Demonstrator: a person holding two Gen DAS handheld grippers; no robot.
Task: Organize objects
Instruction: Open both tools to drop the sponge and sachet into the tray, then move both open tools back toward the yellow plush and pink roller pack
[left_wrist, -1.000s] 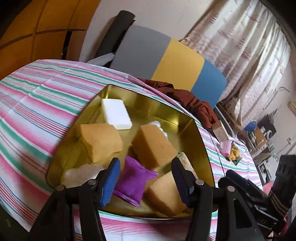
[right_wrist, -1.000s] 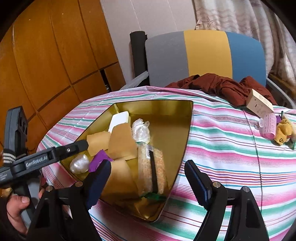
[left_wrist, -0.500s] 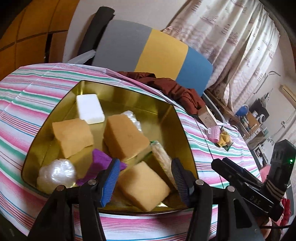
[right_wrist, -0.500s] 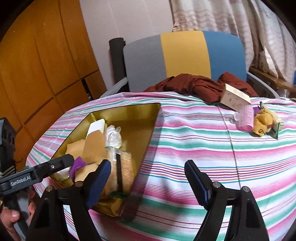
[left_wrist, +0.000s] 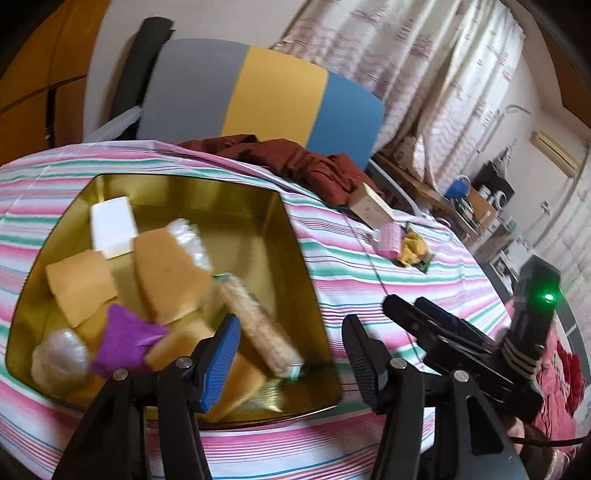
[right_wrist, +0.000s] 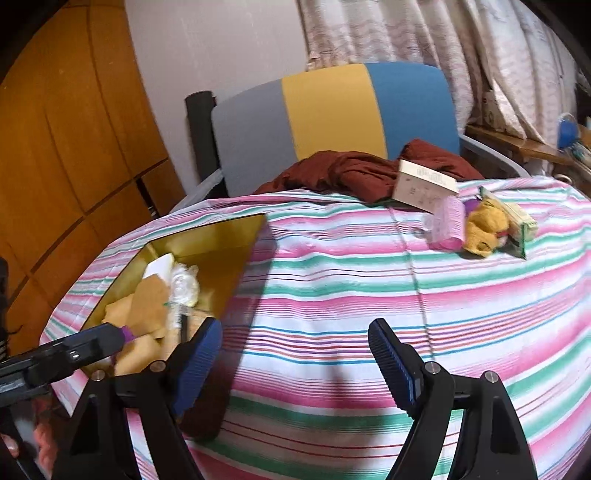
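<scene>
Left wrist view: left tongs angled downward over gold tin, parted, holding nothing. Right tongs parted, empty, tilted down over striped bench. Sponges and purple pouch lie inside the tin.

The gold tin's near corner sits hidden behind the left tool and the right tool's finger in the right wrist view, its contents blur together in the left wrist view, and the clutter on the far shelf is too small to identify.
</scene>
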